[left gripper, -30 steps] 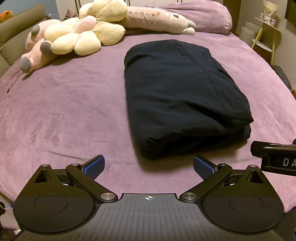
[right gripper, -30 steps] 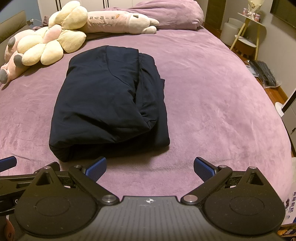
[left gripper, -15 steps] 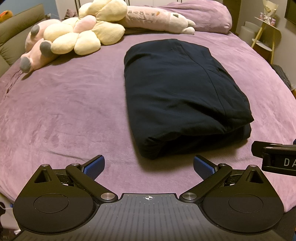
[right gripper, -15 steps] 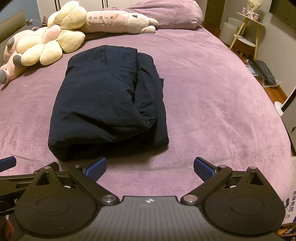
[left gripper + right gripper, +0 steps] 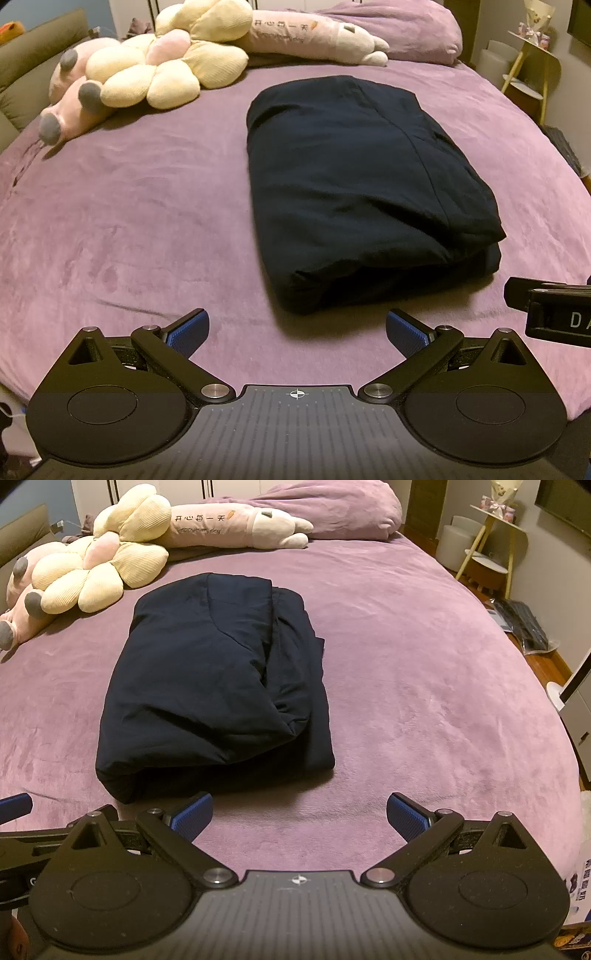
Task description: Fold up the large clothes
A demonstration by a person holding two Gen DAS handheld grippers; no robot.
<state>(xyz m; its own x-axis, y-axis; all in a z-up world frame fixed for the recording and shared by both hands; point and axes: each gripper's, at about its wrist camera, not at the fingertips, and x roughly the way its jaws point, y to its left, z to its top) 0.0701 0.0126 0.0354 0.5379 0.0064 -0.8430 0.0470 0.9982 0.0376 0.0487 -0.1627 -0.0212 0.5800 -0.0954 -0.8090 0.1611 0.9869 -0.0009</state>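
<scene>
A dark navy garment [image 5: 354, 184] lies folded into a thick rectangular bundle on the purple bed [image 5: 129, 206]; it also shows in the right wrist view [image 5: 214, 686]. My left gripper [image 5: 297, 330] is open and empty, just short of the bundle's near edge. My right gripper [image 5: 299, 814] is open and empty, near the bundle's near right corner. Part of the right gripper's body [image 5: 554, 310] shows at the right edge of the left wrist view. A blue fingertip of the left gripper [image 5: 14, 805] shows at the left edge of the right wrist view.
Cream and pink plush toys [image 5: 155, 77] and a long pink plush pillow [image 5: 314, 37] lie at the head of the bed, with a purple pillow [image 5: 332, 509] behind. A side table [image 5: 495, 542] and floor items stand off the bed's right side.
Both grippers have drifted very slightly; the bundle sits a touch lower and closer in the right wrist view. Nothing was grasped or released.
</scene>
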